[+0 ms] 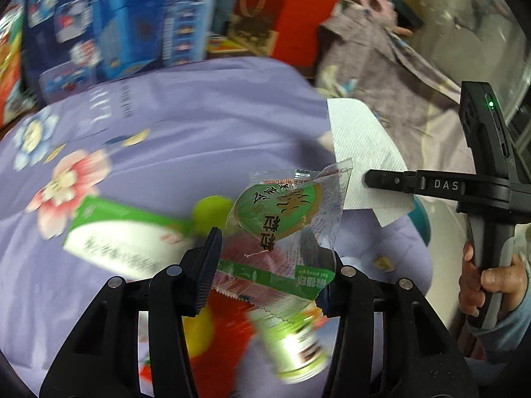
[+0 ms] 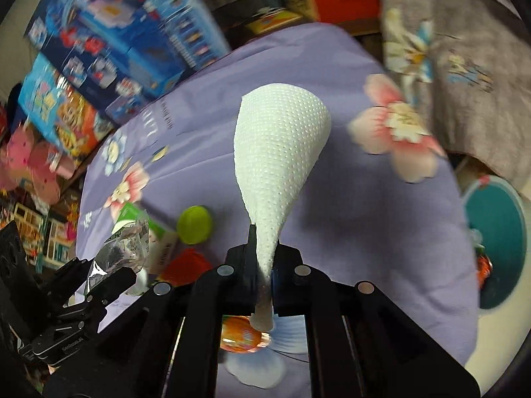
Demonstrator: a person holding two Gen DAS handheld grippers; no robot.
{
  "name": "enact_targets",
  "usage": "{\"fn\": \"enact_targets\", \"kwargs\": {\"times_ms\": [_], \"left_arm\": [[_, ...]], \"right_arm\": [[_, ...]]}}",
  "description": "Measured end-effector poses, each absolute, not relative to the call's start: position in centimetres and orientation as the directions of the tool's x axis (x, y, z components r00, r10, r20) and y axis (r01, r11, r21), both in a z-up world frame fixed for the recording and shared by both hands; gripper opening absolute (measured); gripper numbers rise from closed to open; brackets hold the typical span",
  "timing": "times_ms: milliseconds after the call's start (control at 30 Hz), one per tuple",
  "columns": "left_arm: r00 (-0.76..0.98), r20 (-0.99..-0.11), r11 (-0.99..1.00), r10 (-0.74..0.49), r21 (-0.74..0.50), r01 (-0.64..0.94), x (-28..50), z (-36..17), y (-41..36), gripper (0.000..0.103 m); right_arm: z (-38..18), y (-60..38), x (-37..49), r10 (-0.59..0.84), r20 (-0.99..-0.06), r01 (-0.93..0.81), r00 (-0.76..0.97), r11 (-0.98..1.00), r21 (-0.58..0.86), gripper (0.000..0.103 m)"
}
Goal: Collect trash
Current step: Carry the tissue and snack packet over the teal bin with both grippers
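1. Your left gripper point(image 1: 268, 258) is pinching a clear snack wrapper point(image 1: 285, 219) with a green label; the wrapper stands up and forward from between the pads, clear of the purple flowered cloth point(image 1: 166, 132).
2. Your right gripper point(image 2: 264, 265) is pressed together on the narrow end of a white paper towel point(image 2: 278, 146), whose long axis runs straight out from the tips, fanning wide at the far end.
3. Both pieces of trash are already lifted. What looks like a teal bin point(image 2: 494, 242) lies off the cloth's right edge, though blur leaves that uncertain.
4. Your right hand is nearer it, so the towel should go in first.
5. Left on the cloth: a green cap point(image 2: 194, 225), a green-and-white box point(image 1: 113, 235) and a small can point(image 1: 292, 348).
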State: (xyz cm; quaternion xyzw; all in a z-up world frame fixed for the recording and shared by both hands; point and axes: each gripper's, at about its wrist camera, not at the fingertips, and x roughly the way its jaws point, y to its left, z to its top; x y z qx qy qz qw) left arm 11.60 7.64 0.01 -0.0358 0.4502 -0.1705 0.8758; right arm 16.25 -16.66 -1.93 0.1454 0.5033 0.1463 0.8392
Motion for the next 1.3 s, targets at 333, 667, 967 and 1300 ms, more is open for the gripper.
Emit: {"fn": "enact_targets", "kwargs": {"times_ms": [333, 667, 967, 1300], "left_arm": [[0.463, -0.788, 0.877, -0.406, -0.193, 0.44, 13.3, 0.3, -3.5, 0.05], [0.369, -0.819, 0.795, -0.44, -0.164, 0.584, 14.2, -0.8, -14.4, 0.05], [0.3, -0.855, 0.742, -0.424, -0.138, 0.656, 14.6, -2.8, -22.0, 0.05], [0.214, -0.899, 0.7, -0.381, -0.129, 0.703, 15.9, -6.8, -28.4, 0.05]], "right_arm": [[-2.6, -27.9, 13.6, 0.333, -0.784, 0.06, 0.524, 0.904, 0.424, 0.006], [-4.6, -38.6, 10.8, 0.276, -0.774, 0.226, 0.57, 0.853, 0.471, 0.007], [-7.0, -45.7, 8.7, 0.242, -0.769, 0.331, 0.592, 0.796, 0.506, 0.007], [-9.7, -49.2, 8.9, 0.248, -0.779, 0.39, 0.576, 0.754, 0.528, 0.009]]}}
